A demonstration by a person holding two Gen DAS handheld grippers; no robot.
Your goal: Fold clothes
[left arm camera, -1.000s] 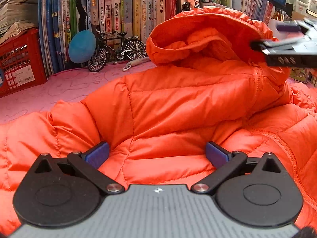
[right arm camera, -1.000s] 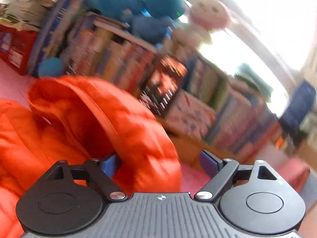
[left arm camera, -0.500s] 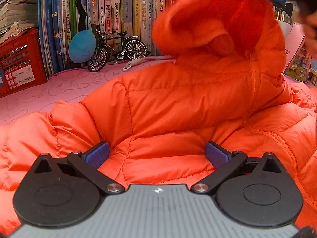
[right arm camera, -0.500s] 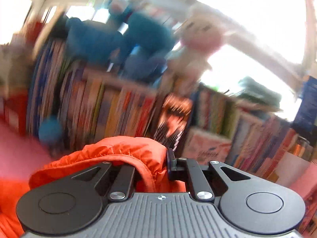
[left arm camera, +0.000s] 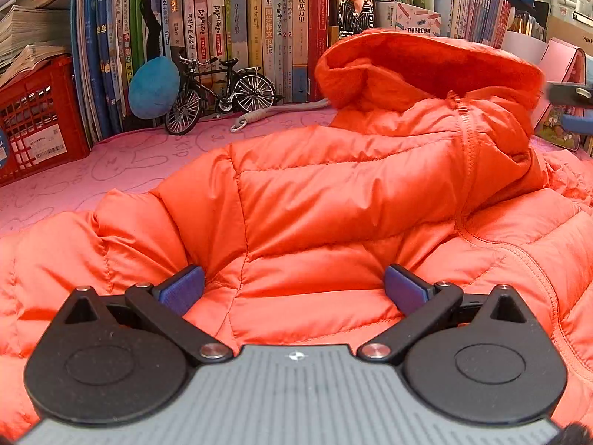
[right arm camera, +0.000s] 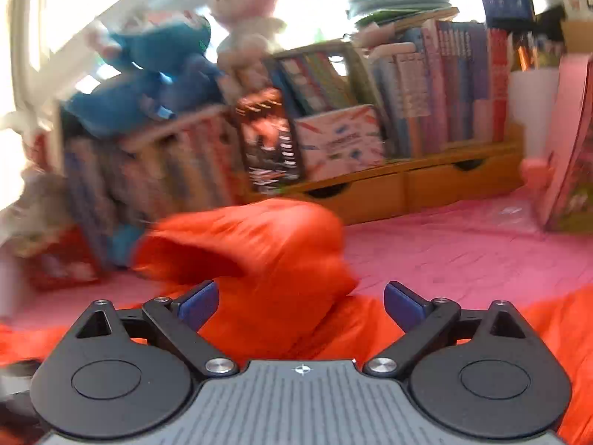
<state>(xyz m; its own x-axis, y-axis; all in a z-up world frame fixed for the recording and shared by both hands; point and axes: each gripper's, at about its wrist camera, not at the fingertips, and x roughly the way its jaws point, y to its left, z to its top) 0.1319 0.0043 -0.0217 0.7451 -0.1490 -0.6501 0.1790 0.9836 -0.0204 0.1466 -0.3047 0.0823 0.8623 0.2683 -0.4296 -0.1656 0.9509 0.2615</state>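
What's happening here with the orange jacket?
A person with a gripper in each hand is folding an orange puffer jacket spread on a pink cloth in front of the bookshelves. The left gripper rests wide open against the jacket's quilted body, gripping nothing. The right gripper sits near the hood, its jaws opening with the pads clear of the fabric; the hood stands puffed up, not yet folded down.

Puffy orange hooded jacket (left arm camera: 333, 200), spread across pink bedding (left arm camera: 111, 163)

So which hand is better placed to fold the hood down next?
Probably the right: the right gripper is opening just behind the hood, while the left gripper sits low over the jacket.
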